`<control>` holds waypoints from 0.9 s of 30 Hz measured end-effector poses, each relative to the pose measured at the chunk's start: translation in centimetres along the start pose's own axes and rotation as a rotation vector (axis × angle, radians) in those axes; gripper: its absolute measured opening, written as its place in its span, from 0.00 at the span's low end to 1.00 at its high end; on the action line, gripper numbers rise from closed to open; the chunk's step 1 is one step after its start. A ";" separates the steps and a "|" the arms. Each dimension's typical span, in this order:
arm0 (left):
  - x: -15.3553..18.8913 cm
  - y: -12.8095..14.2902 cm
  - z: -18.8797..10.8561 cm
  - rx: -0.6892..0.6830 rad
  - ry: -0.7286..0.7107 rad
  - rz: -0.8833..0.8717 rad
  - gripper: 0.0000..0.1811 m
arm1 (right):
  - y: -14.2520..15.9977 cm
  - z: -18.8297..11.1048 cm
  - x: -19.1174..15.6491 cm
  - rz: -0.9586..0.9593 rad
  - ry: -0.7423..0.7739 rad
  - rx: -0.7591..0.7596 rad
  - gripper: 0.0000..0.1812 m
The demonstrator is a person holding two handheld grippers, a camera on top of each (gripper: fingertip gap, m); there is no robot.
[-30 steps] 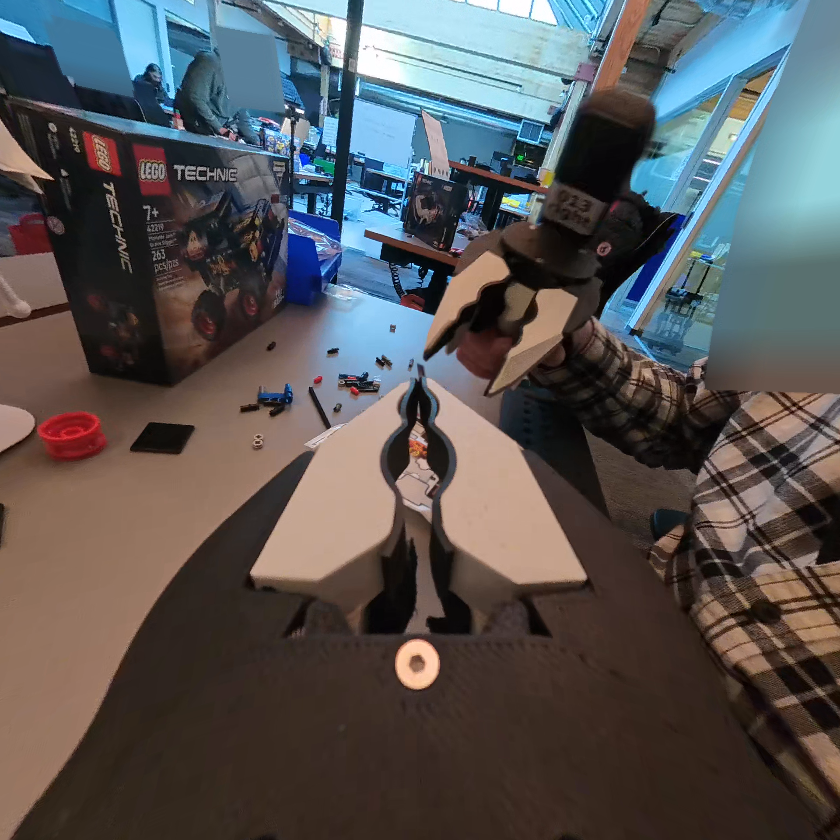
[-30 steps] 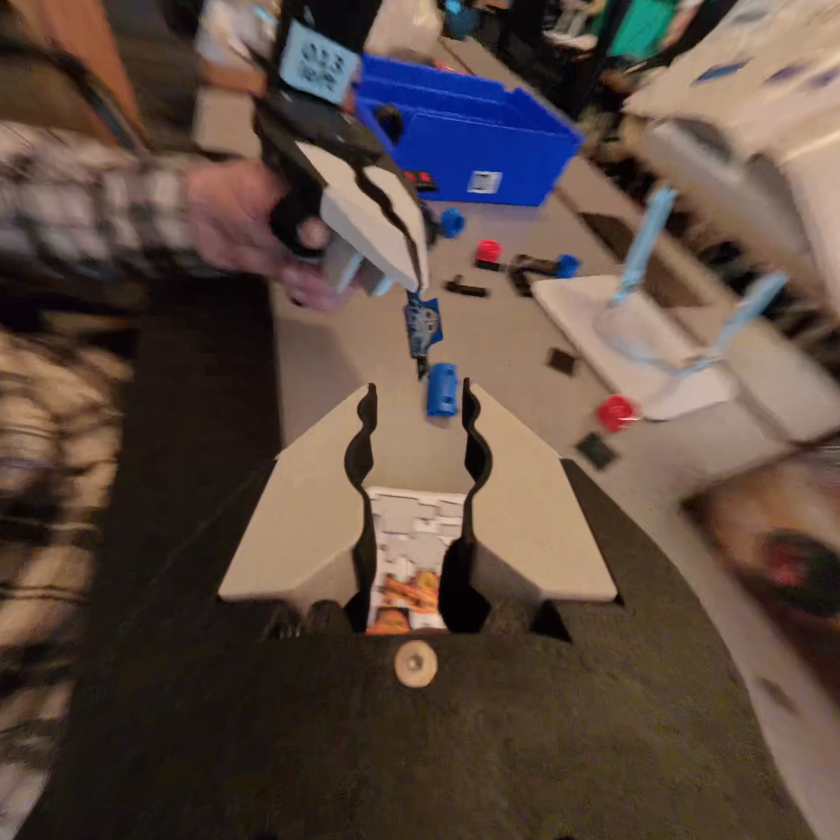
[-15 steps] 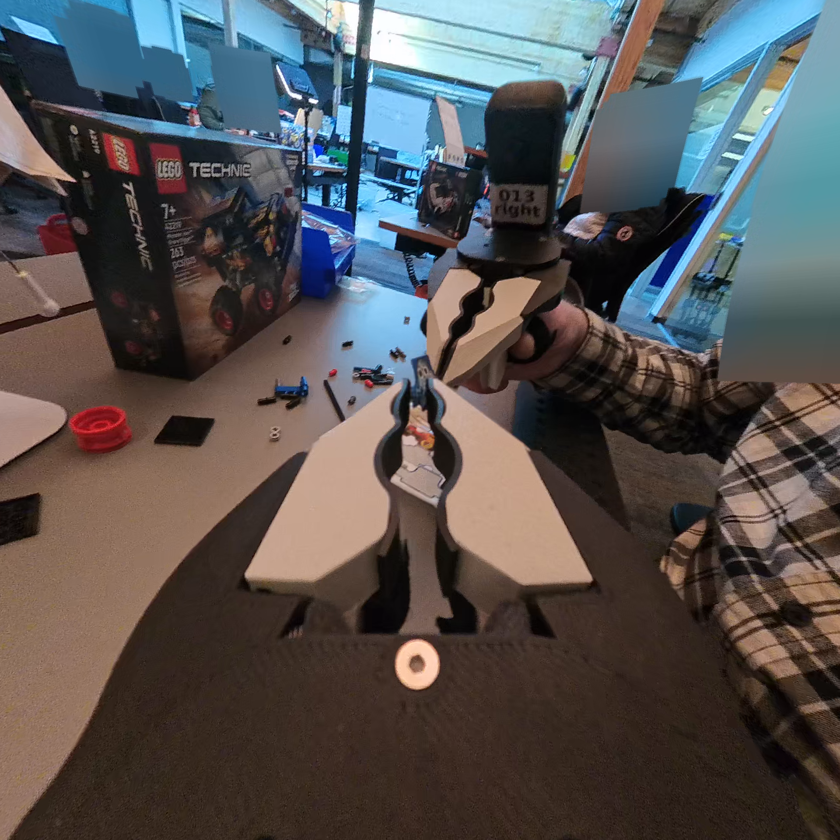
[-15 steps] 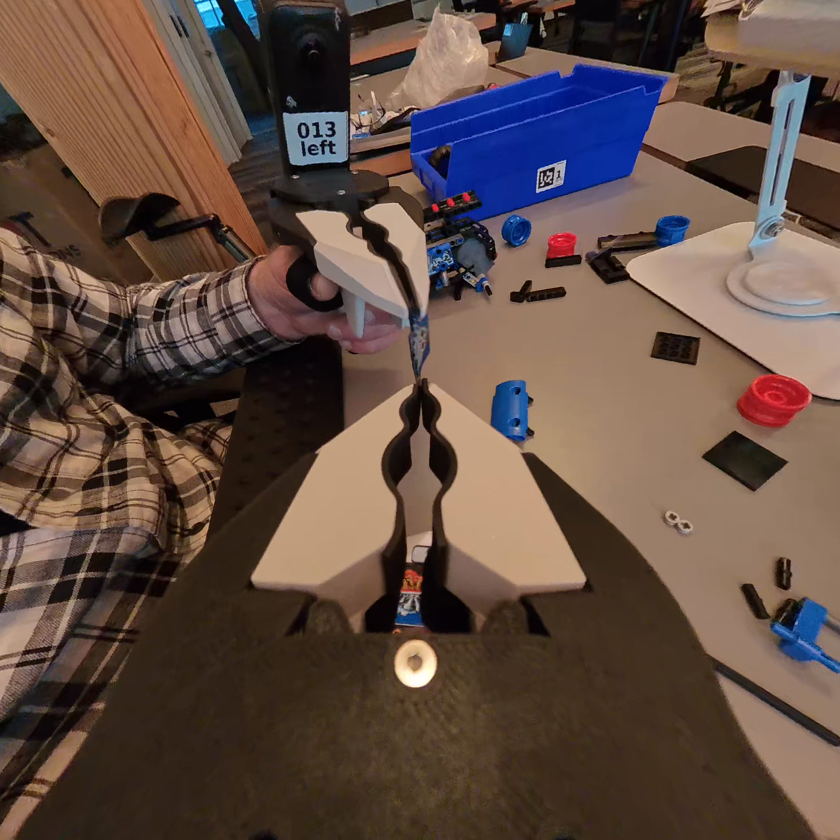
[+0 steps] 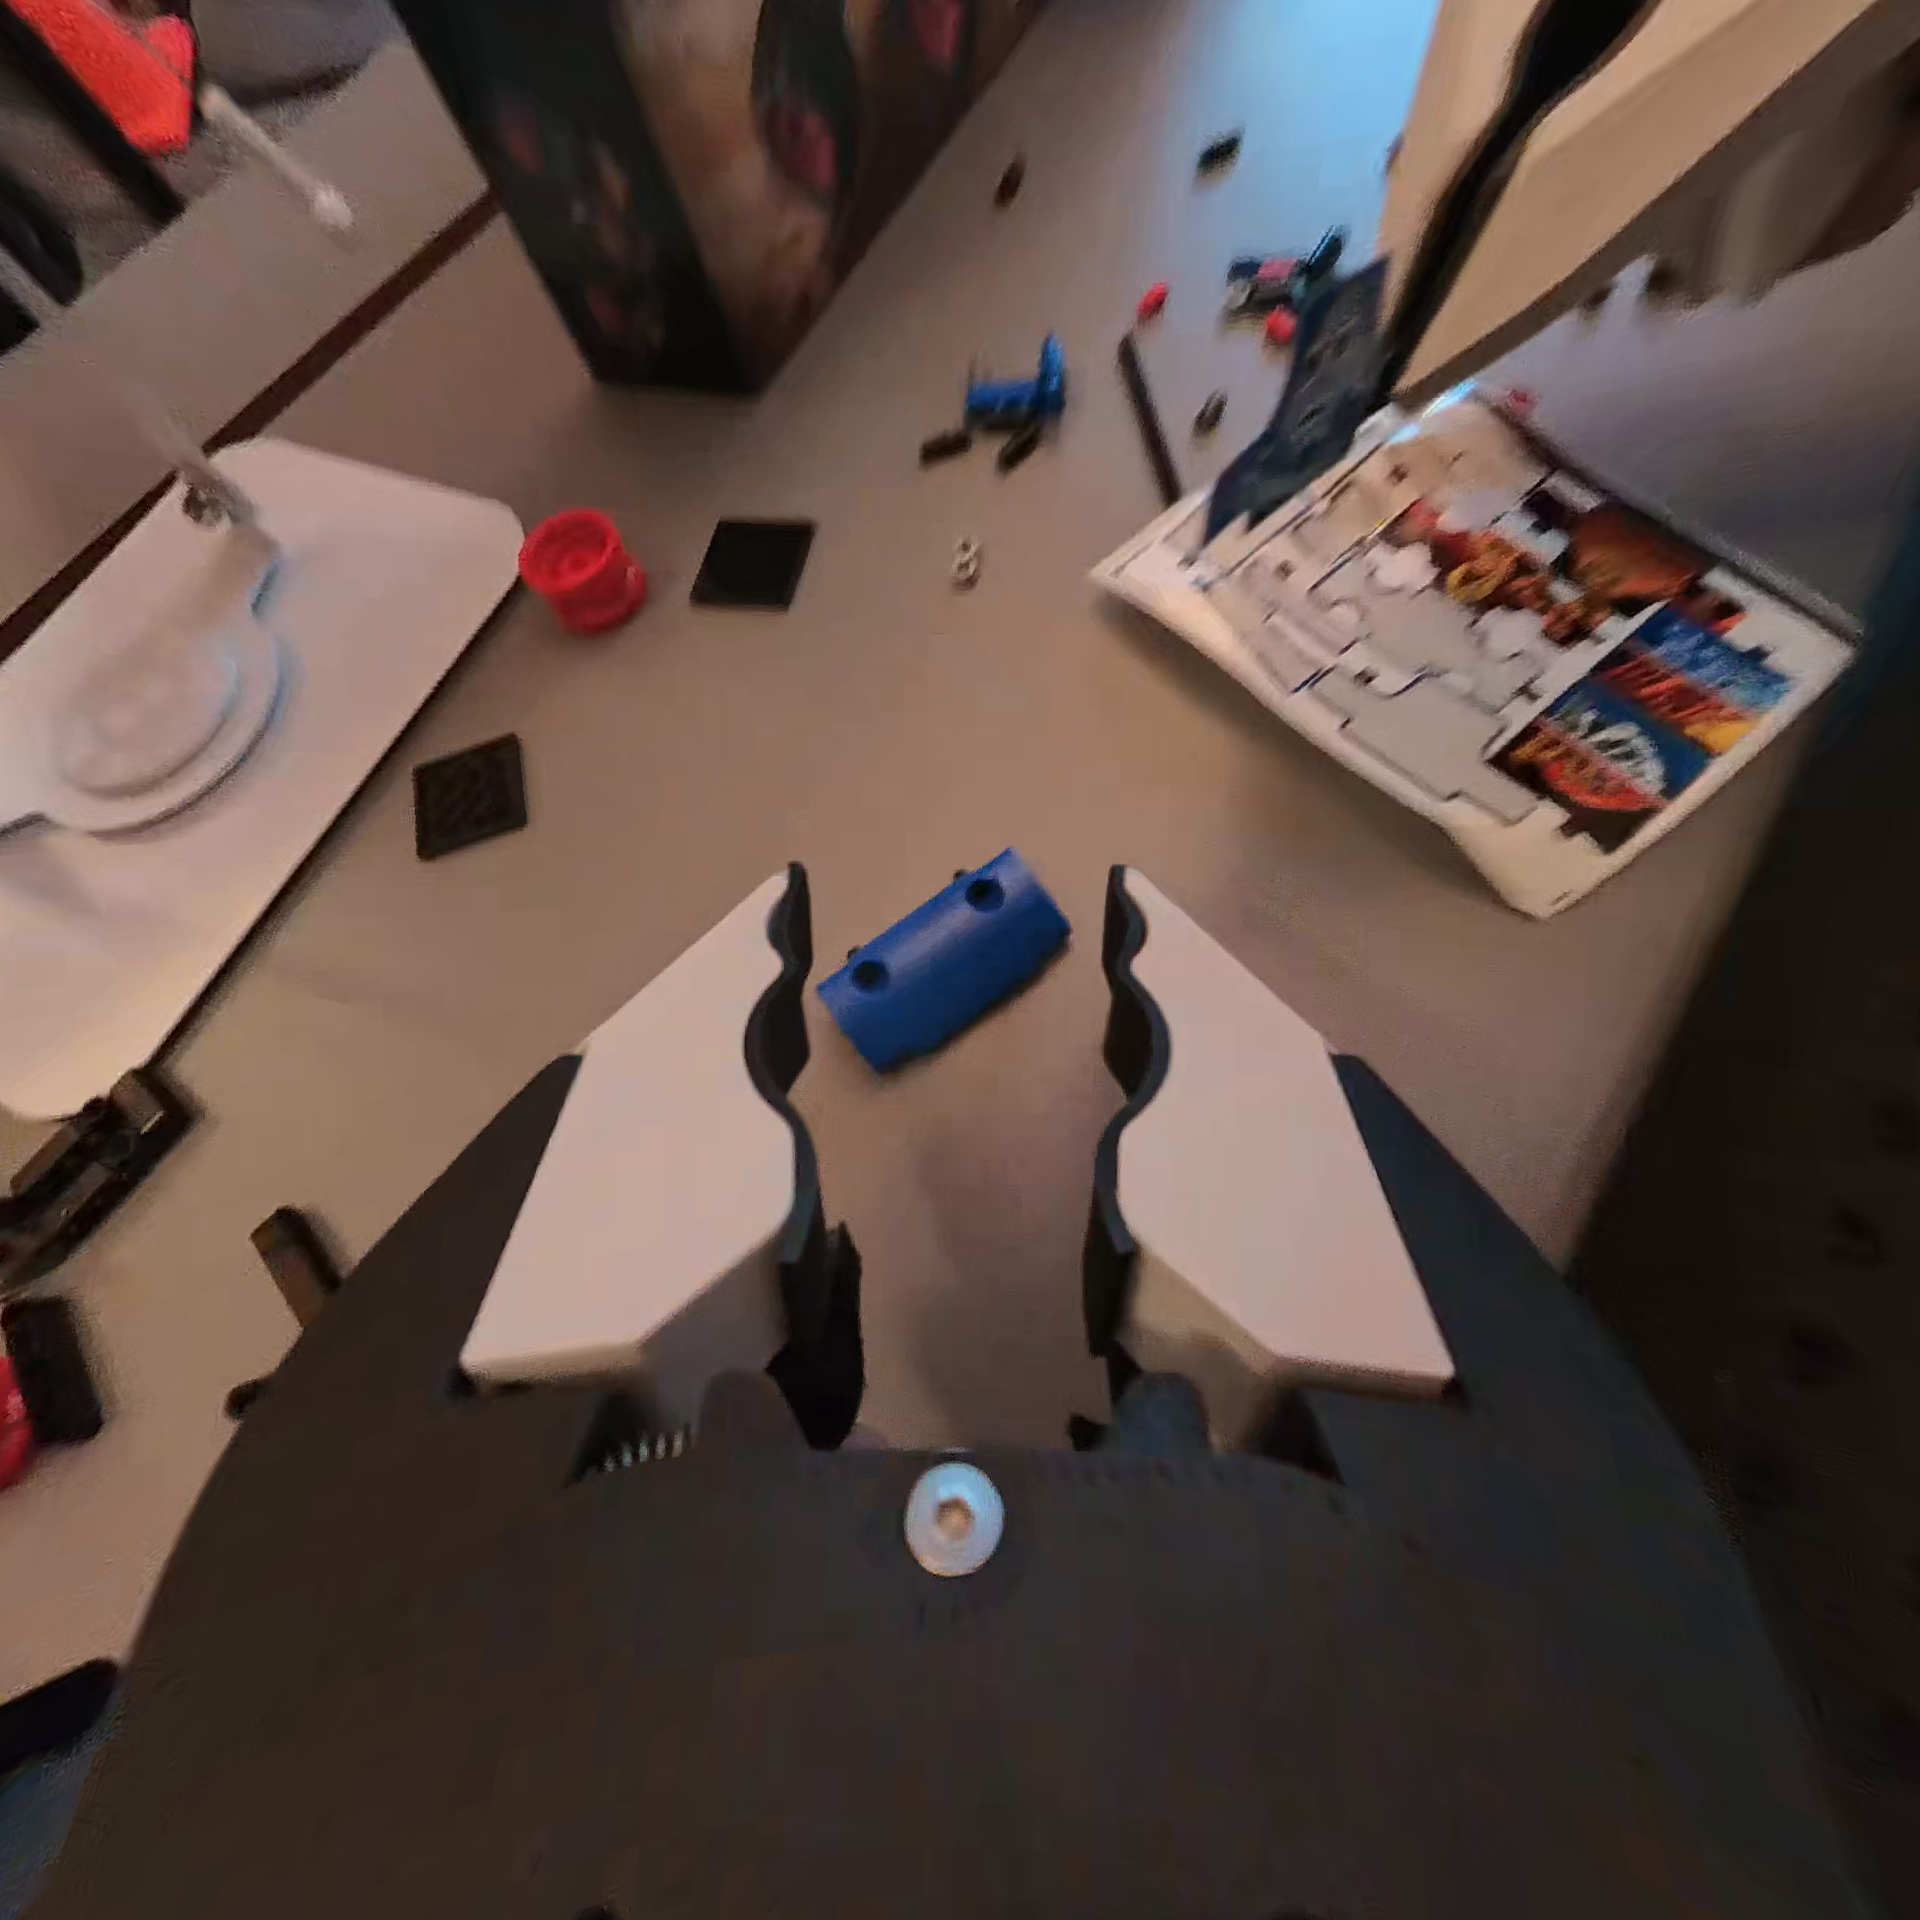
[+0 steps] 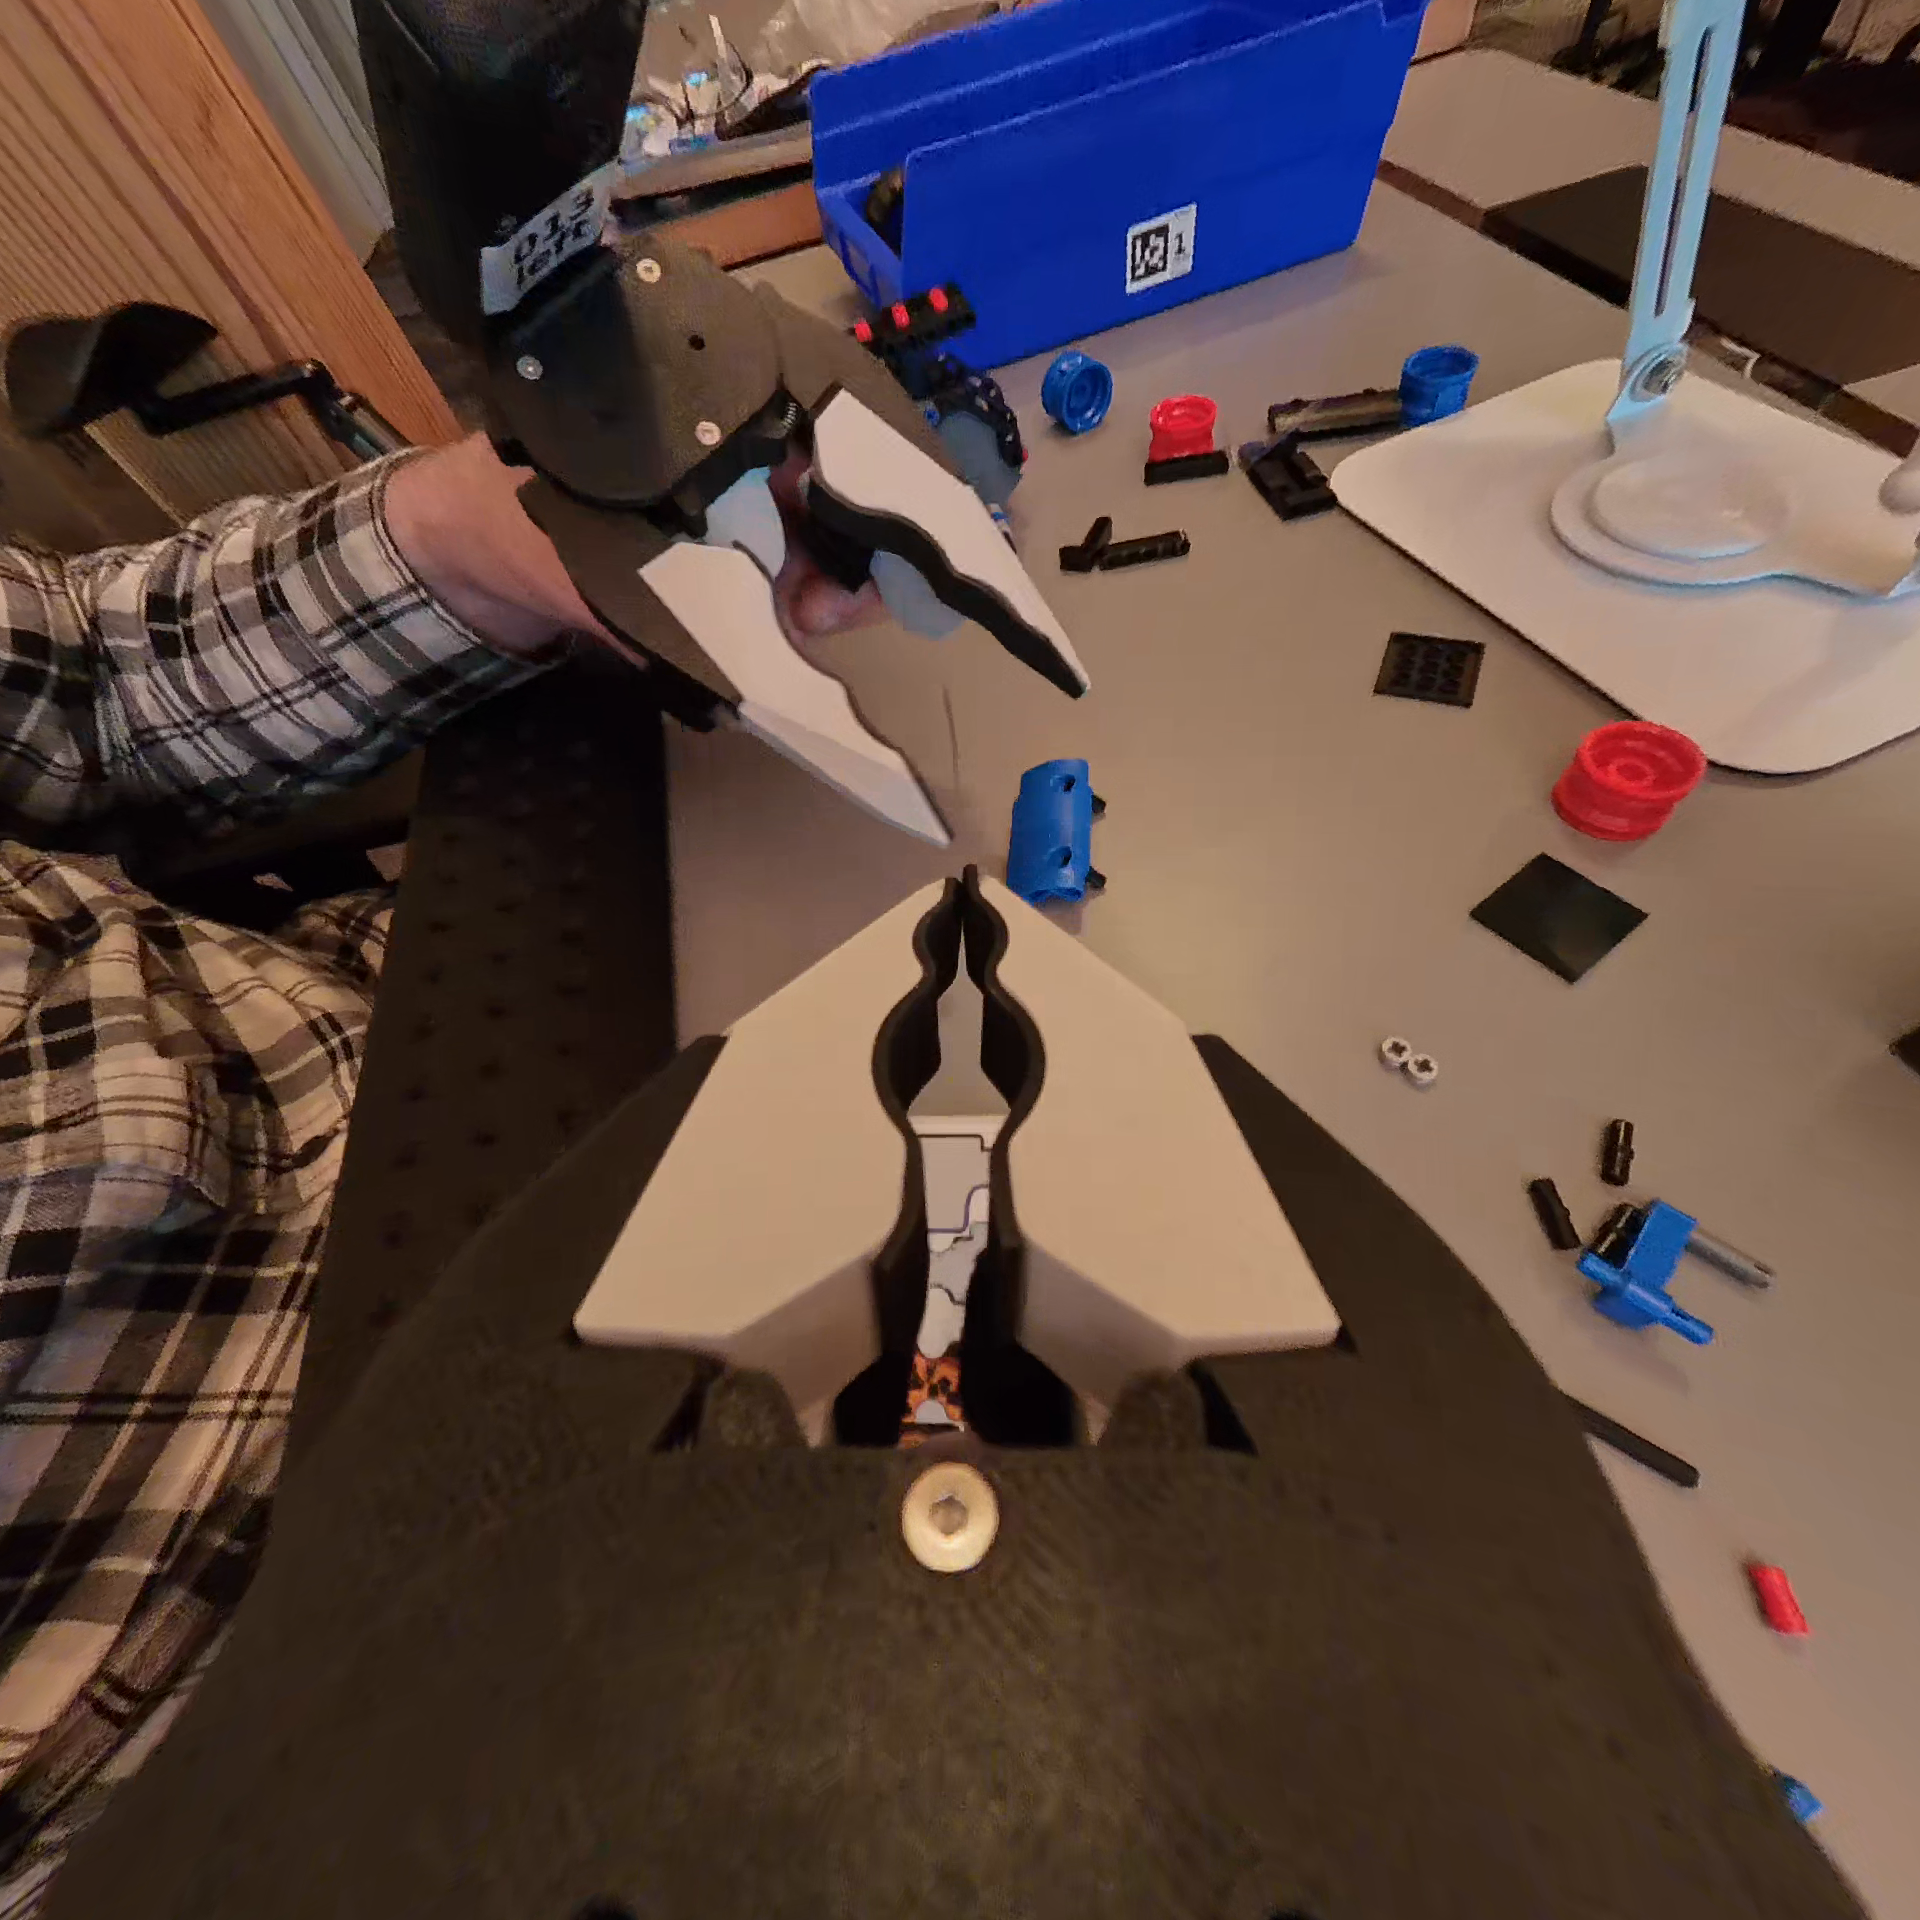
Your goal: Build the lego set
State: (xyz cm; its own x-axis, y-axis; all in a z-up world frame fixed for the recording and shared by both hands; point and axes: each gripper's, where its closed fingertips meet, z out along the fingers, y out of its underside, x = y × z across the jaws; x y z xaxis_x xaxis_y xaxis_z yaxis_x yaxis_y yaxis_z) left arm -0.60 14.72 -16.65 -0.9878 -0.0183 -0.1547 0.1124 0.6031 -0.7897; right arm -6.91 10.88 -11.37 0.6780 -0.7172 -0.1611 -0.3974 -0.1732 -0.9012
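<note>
My left gripper (image 5: 951,883) is open and points down at the grey table, with a blue curved Lego piece (image 5: 940,971) lying between its fingertips, untouched. In the right wrist view the left gripper (image 6: 1008,758) hovers just left of and above that blue piece (image 6: 1049,831). My right gripper (image 6: 966,883) is shut. In the left wrist view it (image 5: 1403,291) stands at the top right with a small dark blue sticker (image 5: 1309,405) hanging from its tips. The sticker sheet (image 5: 1455,644) lies on the table under it.
The Lego box (image 5: 665,156) stands at the back. A red wheel hub (image 5: 580,566), black tiles (image 5: 750,563) and loose pins lie around. A white stand base (image 6: 1662,540), a blue bin (image 6: 1091,156) and a part-built model (image 6: 956,395) lie beyond. The table edge runs close on the person's side. Left tips to right tips: about 10 cm. The red wheel hub (image 5: 580,566) lies around 15 cm away from my left fingertips. It is also in sight in the right wrist view (image 6: 1599,757).
The left gripper has let go of the sticker, opened and tipped down over the blue piece. The right gripper stays shut with the sticker.
</note>
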 end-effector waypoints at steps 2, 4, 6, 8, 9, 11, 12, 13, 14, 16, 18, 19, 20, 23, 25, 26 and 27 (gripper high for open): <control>0.0 0.8 0.6 -0.054 0.002 -0.001 0.31 | 0.0 -0.1 0.0 0.006 -0.005 0.015 0.00; -0.4 1.4 1.0 -0.094 -0.021 0.005 0.30 | -0.2 -0.3 0.0 -0.004 -0.004 0.030 0.00; -0.5 2.2 1.5 -0.144 -0.027 0.006 0.30 | -0.5 -0.6 0.1 -0.004 0.002 0.043 0.00; -0.2 3.0 1.9 -0.184 -0.004 -0.021 0.31 | -0.4 -0.6 0.1 -0.003 0.003 0.043 0.00; 0.0 3.3 2.0 -0.193 0.007 -0.029 0.31 | -0.3 -0.5 0.2 -0.003 0.005 0.038 0.00; 0.6 3.4 1.9 -0.197 0.025 -0.022 0.31 | 0.0 -0.4 0.2 -0.004 0.007 0.028 0.00; 1.0 3.4 1.8 -0.196 0.034 -0.024 0.31 | 0.1 -0.4 0.2 -0.004 0.007 0.025 0.00; 1.4 3.3 1.6 -0.190 0.047 -0.025 0.31 | 0.2 -0.4 0.2 -0.002 0.007 0.024 0.00; 1.9 3.2 1.4 -0.179 0.066 -0.023 0.31 | 0.2 -0.4 0.3 0.000 0.008 0.022 0.00; 2.6 2.8 1.1 -0.146 0.088 -0.021 0.30 | 0.4 -0.4 0.4 0.006 0.008 0.017 0.00; 2.8 2.3 0.8 -0.109 0.090 -0.005 0.31 | 0.4 -0.4 0.5 0.013 0.005 0.013 0.00; 2.8 2.1 0.6 -0.094 0.086 0.000 0.31 | 0.5 -0.4 0.5 0.015 0.001 0.009 0.00; 2.6 2.0 0.4 -0.087 0.078 0.004 0.31 | 0.6 -0.4 0.5 0.017 -0.001 0.003 0.00; 2.3 2.2 0.1 -0.081 0.065 0.021 0.32 | 0.8 -0.1 0.2 0.032 -0.026 -0.018 0.00; 2.3 2.3 0.0 -0.076 0.071 0.029 0.31 | 1.0 0.3 -0.1 0.040 -0.050 -0.038 0.00; 2.3 2.4 0.1 -0.079 0.078 0.028 0.31 | 1.0 0.5 -0.3 0.046 -0.064 -0.049 0.00; 2.3 2.5 0.1 -0.078 0.078 0.032 0.31 | 1.2 0.8 -0.5 0.050 -0.076 -0.065 0.00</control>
State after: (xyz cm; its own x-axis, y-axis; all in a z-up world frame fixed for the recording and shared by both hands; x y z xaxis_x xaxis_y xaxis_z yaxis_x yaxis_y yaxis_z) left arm -2.60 16.07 -19.02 -0.9895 0.0627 -0.1301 0.1387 0.6630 -0.7357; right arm -7.24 11.60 -12.70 0.7003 -0.6730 -0.2381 -0.4697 -0.1834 -0.8636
